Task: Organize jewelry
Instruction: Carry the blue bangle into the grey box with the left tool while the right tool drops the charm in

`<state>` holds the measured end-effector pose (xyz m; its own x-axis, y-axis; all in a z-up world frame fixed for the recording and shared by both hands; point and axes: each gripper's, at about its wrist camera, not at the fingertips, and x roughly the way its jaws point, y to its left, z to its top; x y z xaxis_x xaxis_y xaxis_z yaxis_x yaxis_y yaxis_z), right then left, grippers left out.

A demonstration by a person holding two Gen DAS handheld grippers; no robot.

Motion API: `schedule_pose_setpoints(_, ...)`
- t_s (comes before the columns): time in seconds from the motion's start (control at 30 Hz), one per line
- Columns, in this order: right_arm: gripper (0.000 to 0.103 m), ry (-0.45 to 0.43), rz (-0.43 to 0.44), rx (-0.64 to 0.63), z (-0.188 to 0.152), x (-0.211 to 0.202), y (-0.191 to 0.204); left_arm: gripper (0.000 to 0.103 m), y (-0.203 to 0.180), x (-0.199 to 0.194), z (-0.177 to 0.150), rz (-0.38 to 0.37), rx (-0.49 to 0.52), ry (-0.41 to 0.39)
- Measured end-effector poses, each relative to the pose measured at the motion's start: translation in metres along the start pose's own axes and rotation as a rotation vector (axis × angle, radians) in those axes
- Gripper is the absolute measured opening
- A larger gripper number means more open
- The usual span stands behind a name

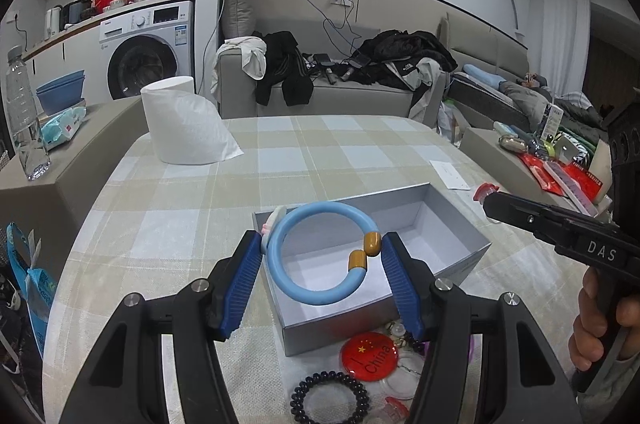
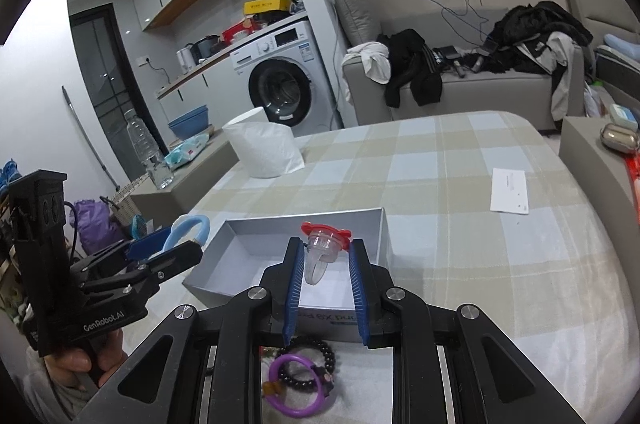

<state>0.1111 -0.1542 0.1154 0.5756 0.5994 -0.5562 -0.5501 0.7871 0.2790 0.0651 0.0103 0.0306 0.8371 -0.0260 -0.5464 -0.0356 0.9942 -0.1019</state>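
Note:
My left gripper (image 1: 320, 256) is shut on a light blue bangle (image 1: 316, 252) with orange end caps, held above the open grey box (image 1: 452, 244) on the checked table. It also shows at the left of the right wrist view (image 2: 188, 228). My right gripper (image 2: 325, 264) is shut on a clear plastic ring with a red top (image 2: 322, 248), held over the same box (image 2: 240, 260). In the left wrist view the ring's red top (image 1: 486, 191) shows at the right gripper's tip. The box interior looks empty.
In front of the box lie a black bead bracelet (image 1: 328, 398), a red China badge (image 1: 370, 356), a purple ring (image 2: 296, 384) and dark beads (image 2: 320, 348). A tissue roll (image 1: 180, 120) stands at the far left, a white card (image 2: 510, 190) to the right.

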Motion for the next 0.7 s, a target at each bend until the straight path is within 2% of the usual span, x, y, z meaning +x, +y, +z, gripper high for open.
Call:
schedule_pose_setpoints(0.3,0.022,0.056,0.013,0.005,-0.007,0.018,-0.001,0.057,-0.005,0.008,-0.004,-0.002,0.013,0.027)
schedule_pose_setpoints(0.7,0.023,0.125,0.03,-0.038,-0.012,0.046,0.014,0.057,-0.005,0.015,-0.009,0.031,0.049,0.059)
